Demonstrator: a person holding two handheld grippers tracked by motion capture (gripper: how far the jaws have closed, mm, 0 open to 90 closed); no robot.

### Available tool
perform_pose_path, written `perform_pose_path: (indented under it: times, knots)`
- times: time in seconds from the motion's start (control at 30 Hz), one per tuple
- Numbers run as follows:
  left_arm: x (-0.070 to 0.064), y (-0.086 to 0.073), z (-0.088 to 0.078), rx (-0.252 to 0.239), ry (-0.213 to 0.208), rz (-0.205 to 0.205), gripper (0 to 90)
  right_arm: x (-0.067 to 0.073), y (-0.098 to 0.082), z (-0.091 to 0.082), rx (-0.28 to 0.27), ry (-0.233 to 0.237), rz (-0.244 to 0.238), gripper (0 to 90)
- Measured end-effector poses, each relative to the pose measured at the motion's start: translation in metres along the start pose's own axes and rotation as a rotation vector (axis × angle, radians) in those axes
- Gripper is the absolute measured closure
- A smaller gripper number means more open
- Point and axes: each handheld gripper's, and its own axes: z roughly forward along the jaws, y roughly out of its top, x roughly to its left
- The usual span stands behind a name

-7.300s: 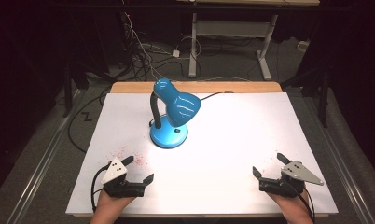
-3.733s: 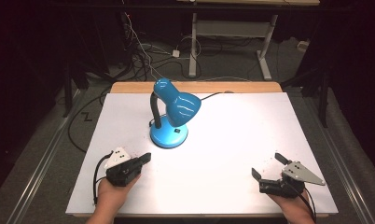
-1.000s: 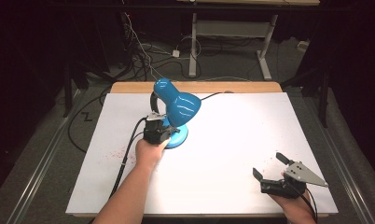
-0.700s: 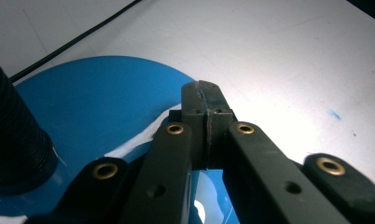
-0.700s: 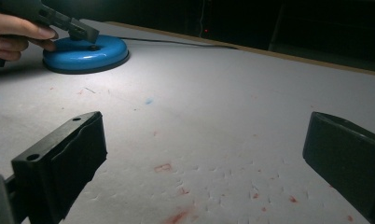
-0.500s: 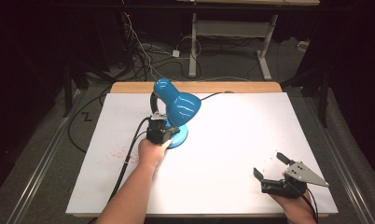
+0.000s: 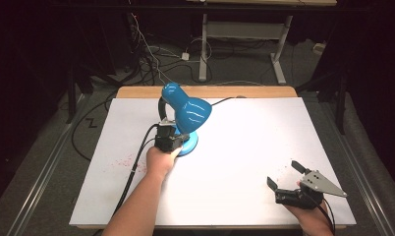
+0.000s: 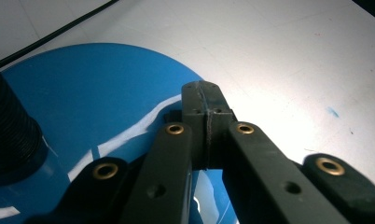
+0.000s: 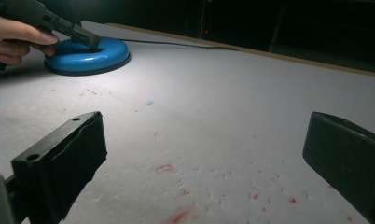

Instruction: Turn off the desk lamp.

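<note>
A blue desk lamp (image 7: 185, 110) stands on the white table sheet (image 7: 244, 147), with its shade tilted to the right over its round base (image 7: 190, 144). My left gripper (image 7: 169, 139) is shut. Its joined tips (image 8: 205, 100) rest on the glossy base (image 8: 97, 88), right beside a small dark switch (image 8: 172, 115). The black ribbed neck (image 8: 8, 126) rises at the left of that view. My right gripper (image 7: 284, 174) lies open near the front right corner with nothing between its fingers. Its own view looks across the sheet to the base (image 9: 90, 55) and the left gripper (image 9: 87, 39).
The lamp's black cord (image 7: 225, 100) runs off the back edge of the table. Faint red specks (image 7: 124, 161) mark the sheet left of the hand. A bright patch of sheet (image 9: 185, 84) lies right of the base. Dark floor with cables and a table frame (image 7: 244, 29) lies behind.
My left gripper left the front left edge, shut, and travelled up to the lamp base, where it has stayed for the last second. The right gripper has not moved.
</note>
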Motion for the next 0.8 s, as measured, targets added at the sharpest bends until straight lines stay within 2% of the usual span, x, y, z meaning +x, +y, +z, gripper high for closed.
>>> perform_pose_path:
  times: [0.27, 0.37, 0.57, 0.8]
  knots:
    - [-0.0003, -0.0001, -0.0009, 0.001, 0.006, 0.006, 88.2, -0.0002, 0.0000, 0.0004, 0.001, 0.000, 0.000, 0.2]
    - [-0.0007, 0.0001, -0.0002, 0.001, 0.005, -0.007, 88.2, -0.0004, -0.0001, 0.0004, 0.000, 0.000, -0.002, 0.2]
    - [-0.0006, -0.0002, -0.0004, 0.003, 0.007, -0.002, 88.3, 0.0003, -0.0003, 0.0005, 0.002, 0.003, -0.004, 0.2]
    - [0.0005, -0.0001, -0.0008, 0.001, 0.009, -0.016, 88.4, -0.0001, -0.0002, -0.0005, -0.001, -0.001, -0.001, 0.2]
